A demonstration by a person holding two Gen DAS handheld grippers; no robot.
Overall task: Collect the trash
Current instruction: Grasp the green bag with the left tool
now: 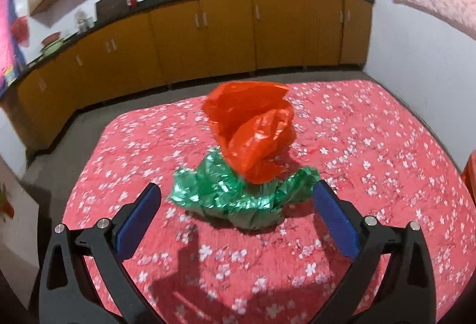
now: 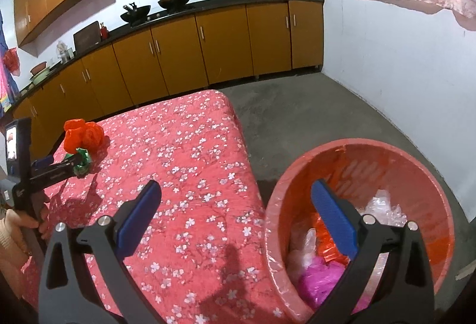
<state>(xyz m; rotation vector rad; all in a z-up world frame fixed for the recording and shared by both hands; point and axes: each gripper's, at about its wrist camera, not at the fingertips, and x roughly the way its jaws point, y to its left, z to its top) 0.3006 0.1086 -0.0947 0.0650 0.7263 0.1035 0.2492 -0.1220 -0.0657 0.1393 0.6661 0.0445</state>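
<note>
Both claws are gaping wide and holding nothing: left claw facing the green wrapper and red bag on the worktop, right claw hanging by the red bin.

Bright, even indoor light here; soft shadows fall near on the floral cloth. The left view smears with motion blur, the right stays sharper. Fisheye bends the far cabinets, corners going black.

Black grippers, blue jaws, silver screws; sleeve seemingly beige knit.
</note>
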